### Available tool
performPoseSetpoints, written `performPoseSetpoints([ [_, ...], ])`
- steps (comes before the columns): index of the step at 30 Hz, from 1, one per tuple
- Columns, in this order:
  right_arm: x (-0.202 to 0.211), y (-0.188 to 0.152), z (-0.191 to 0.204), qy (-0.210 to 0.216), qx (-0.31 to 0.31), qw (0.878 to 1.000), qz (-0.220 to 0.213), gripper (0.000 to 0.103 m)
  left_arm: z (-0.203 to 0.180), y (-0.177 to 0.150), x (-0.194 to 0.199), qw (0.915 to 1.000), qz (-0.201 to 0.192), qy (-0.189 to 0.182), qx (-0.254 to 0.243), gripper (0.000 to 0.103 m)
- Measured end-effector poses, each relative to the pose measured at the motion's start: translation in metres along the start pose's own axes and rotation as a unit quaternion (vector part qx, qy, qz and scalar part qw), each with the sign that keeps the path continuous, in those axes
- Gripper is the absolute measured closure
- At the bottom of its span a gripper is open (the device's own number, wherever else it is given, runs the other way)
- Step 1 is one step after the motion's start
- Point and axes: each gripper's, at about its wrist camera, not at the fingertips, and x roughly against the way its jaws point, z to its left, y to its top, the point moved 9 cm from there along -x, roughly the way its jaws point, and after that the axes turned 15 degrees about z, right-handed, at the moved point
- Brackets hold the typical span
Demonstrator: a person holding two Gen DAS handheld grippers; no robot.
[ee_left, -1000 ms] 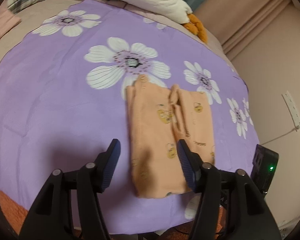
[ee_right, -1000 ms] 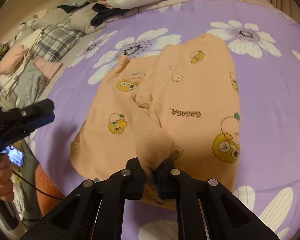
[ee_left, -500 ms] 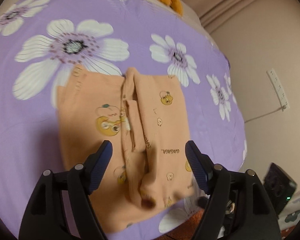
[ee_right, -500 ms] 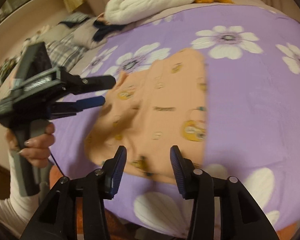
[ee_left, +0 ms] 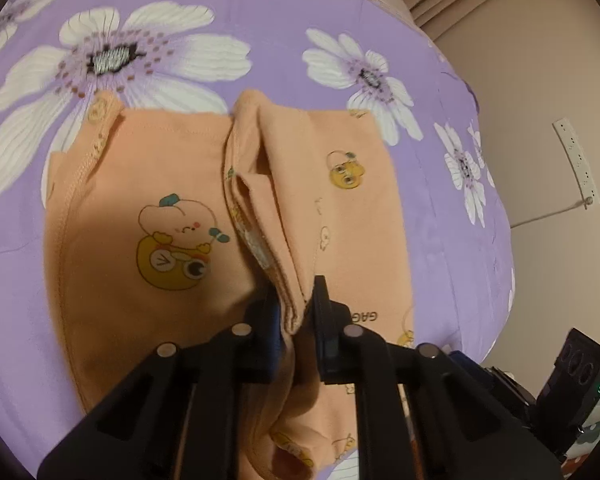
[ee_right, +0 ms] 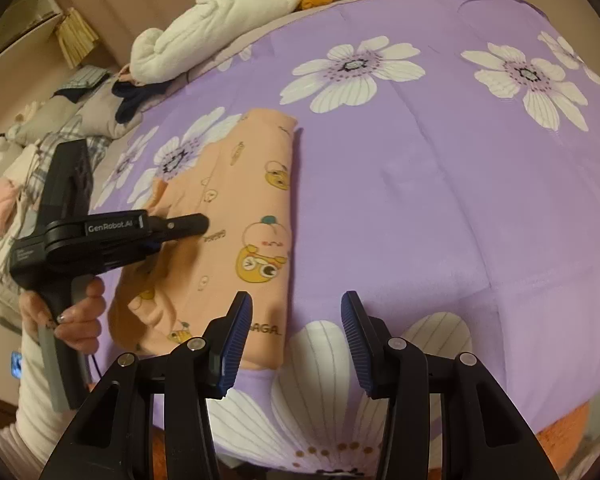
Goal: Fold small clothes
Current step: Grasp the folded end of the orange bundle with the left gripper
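The left gripper is pinched on a raised fold of the peach baby garment, printed "GAGAGA", lying on the purple flowered bedspread. The right gripper hangs spread wide above the bedspread's near edge; only its camera shows "GenRobot.AI" on the left tool.

The garment is laid on the bedspread, at 10 o'clock from the right gripper. Its middle ridge is enclosed by the left gripper. A plush toy is placed behind it, at 11 o'clock, and piled clothes at 9 o'clock.
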Motion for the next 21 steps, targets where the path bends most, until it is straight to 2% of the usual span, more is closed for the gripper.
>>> performPoseSetpoints([
  [3,-0.001,0.000,-0.002,0.000,0.000,1.000,0.002,0.057,-0.013,-0.001,0.020,0.9990,-0.021,0.028,-0.028,0.091],
  [9,0.003,0.004,0.006,0.002,0.011,1.000,-0.003,0.057,-0.023,0.001,0.065,0.9956,-0.064,0.046,-0.051,0.091],
  [15,0.001,0.006,0.018,0.003,0.027,1.000,-0.001,0.057,0.014,-0.008,0.083,0.9936,-0.078,0.079,-0.021,0.090],
  [21,-0.008,0.005,0.030,0.003,0.044,0.999,0.013,0.057,0.050,-0.020,0.067,0.9942,-0.068,0.082,0.016,0.089],
])
